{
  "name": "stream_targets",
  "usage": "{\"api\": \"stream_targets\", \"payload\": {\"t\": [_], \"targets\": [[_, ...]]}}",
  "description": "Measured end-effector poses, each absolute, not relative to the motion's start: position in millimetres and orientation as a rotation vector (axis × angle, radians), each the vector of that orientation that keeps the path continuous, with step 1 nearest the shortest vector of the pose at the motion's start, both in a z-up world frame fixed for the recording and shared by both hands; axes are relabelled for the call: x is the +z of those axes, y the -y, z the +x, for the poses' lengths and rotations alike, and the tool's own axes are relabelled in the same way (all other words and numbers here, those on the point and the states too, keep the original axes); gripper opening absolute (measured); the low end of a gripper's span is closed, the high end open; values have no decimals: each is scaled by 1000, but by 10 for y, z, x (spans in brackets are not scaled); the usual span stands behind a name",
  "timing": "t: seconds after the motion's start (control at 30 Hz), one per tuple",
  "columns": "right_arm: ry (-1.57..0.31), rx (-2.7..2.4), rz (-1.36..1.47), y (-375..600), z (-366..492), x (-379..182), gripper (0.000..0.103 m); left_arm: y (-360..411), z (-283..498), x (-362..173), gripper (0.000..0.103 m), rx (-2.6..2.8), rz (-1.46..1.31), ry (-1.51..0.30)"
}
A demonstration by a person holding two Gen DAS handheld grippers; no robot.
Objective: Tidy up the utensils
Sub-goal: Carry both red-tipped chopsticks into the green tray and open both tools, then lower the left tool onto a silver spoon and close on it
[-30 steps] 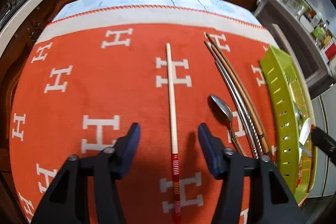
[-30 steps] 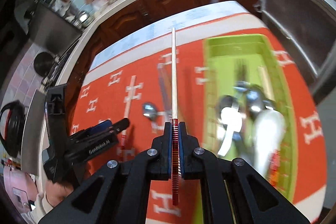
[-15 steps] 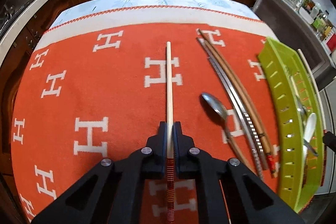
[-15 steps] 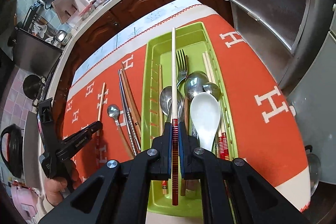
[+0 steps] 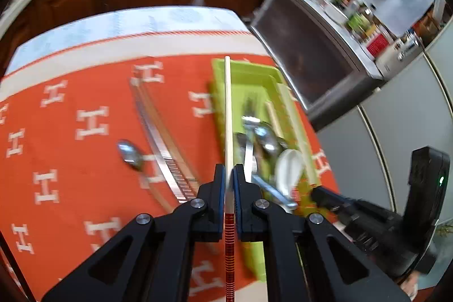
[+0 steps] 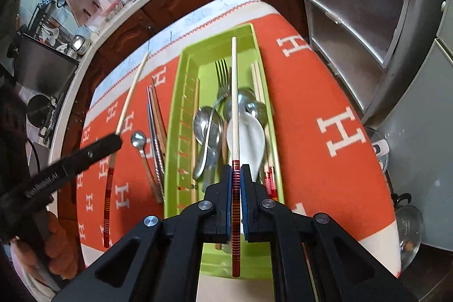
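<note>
Orange cloth [image 6: 325, 92] with white H marks covered the table, with a green tray [image 6: 181, 115] of cutlery lying on it. Left gripper [image 5: 229, 183] was clamped on a chopstick [image 5: 228, 109], held clear of the cloth beside the tray's left wall. Right gripper [image 6: 236, 180] pinched a second chopstick [image 6: 234, 92] over the tray, above the white spoon [image 6: 252, 137].

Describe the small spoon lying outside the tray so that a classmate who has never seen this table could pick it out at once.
Start at the green tray on the orange cloth. Left of it lie long chopsticks; just beyond them rests the small metal spoon. It alone has a round shiny bowl, and lies outside the tray.
</note>
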State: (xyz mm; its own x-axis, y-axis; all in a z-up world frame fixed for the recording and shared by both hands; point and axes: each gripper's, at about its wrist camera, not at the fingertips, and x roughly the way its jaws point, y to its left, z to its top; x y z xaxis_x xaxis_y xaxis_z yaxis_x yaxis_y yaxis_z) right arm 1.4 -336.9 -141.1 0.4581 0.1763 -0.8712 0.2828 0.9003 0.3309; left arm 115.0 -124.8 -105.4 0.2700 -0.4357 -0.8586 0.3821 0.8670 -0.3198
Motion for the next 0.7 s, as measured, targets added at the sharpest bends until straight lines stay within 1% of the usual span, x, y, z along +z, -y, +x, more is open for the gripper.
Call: {"api": "stream_targets", "payload": {"t": [0.23,0.27,0.3,0.33,0.37,0.4,0.43,0.5,0.6,0.7], "targets": [[-1130,-41,422,3295,-38,-1518,6,1772,1071,-1216,4,-585,-3,-1242],[-1133,-38,419,3286,-47,-1527,6,1803,1055,-1244,6,-578,4,-1249],[-1136,-35,417,3277,-61,-1540,7,1813,1056,-1262,14,-575,10,-1254],[-1135,-35,418,3275,-69,-1542,8,1817,1051,-1279,17,-575,12,-1255],[-1133,-33,423,3275,-81,-1547,9,1807,1043,-1286,24,-570,16,-1252],[-1128,-29,428,3274,-92,-1546,12,1796,1017,-1269,30,-559,30,-1236],[-1124,-26,432,3279,-91,-1529,15,1787,1000,-1256,32,-555,38,-1224],[-1114,-22,438,3278,-106,-1519,19,1748,941,-1192,44,-543,61,-1185],[-1106,-10,459,3273,-104,-1473,20,1658,869,-1089,52,-529,91,-1133],[-1099,1,463,3243,-106,-1419,20,1563,810,-1025,54,-523,122,-1109]]}}
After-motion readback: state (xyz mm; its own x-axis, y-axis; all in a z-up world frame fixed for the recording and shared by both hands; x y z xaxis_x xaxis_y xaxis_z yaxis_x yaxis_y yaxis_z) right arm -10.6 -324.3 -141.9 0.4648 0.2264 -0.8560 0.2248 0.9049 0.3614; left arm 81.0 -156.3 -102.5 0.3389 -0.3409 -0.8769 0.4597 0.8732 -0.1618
